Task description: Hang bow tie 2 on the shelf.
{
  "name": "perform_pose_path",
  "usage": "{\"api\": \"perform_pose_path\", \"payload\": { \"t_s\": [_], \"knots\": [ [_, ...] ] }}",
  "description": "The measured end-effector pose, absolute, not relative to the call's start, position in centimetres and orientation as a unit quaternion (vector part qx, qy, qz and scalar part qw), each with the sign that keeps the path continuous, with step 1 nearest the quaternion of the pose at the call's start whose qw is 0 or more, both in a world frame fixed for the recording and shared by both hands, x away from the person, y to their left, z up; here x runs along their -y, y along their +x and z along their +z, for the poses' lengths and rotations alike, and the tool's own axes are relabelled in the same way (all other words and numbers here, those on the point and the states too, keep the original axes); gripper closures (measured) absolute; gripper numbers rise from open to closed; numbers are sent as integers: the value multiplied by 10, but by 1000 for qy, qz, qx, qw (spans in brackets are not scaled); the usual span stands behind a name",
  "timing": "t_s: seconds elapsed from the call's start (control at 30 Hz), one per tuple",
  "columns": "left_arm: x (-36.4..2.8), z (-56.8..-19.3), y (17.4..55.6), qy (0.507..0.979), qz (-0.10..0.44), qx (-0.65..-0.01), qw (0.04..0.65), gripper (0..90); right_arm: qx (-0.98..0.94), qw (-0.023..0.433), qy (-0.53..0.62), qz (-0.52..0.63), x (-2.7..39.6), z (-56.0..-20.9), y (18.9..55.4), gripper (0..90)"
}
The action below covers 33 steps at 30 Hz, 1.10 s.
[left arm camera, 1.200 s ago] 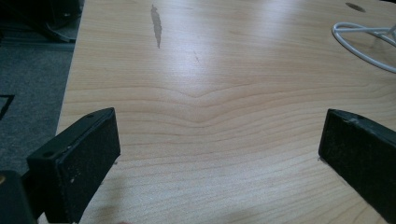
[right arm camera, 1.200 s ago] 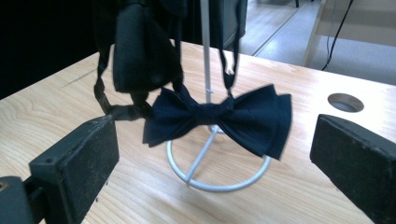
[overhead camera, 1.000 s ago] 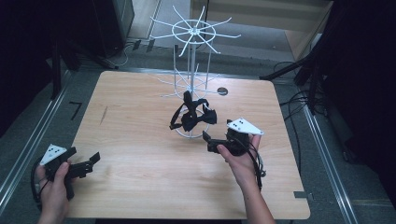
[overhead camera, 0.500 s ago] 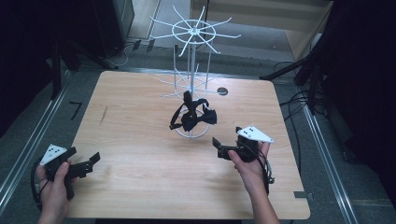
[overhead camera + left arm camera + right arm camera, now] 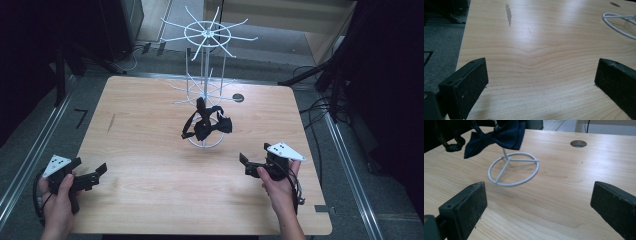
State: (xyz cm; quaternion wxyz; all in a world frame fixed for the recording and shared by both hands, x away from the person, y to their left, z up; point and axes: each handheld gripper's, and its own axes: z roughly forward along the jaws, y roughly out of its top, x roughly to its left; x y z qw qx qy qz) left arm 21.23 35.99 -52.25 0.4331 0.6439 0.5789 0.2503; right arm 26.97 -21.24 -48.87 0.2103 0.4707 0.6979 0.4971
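**Both grippers idle at the near edge**

Plainly, the left gripper (image 5: 95, 172) and right gripper (image 5: 246, 164) are held low with jaws spread wide, gripping nothing. Beneath them lies a pale wooden table (image 5: 150, 130) with a dark streak (image 5: 508, 13) and a round hole (image 5: 578, 143), grey floor around. A dark bow tie (image 5: 499, 137) hangs on the white wire stand (image 5: 205, 75) at mid-table, well apart from both grippers.

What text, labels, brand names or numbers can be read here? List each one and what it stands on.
None can be read. The wooden table, the white wire stand, the dark bow tie hanging from it, and both grippers carry no legible print. The black angular mark on the floor left of the table looks like tape, not a character.
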Motion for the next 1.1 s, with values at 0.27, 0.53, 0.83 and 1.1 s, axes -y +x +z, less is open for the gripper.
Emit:
{"api": "perform_pose_path", "payload": {
  "t_s": [0.27, 0.53, 0.83, 1.1],
  "knots": [
    [-359, -522, 212, 646, 254, -576, 433, 0, -696, 214, 484, 486, 232, -500, 264, 10],
    [-358, -522, 211, 645, 257, -576, 432, 0, -692, 220, 498, 475, 252, -507, 256, 11],
    [-358, -522, 211, 643, 259, -576, 433, 0, -685, 224, 514, 465, 275, -516, 248, 11],
    [-358, -522, 211, 643, 260, -577, 433, 0, -678, 230, 530, 455, 297, -523, 240, 13]
  ]
}}
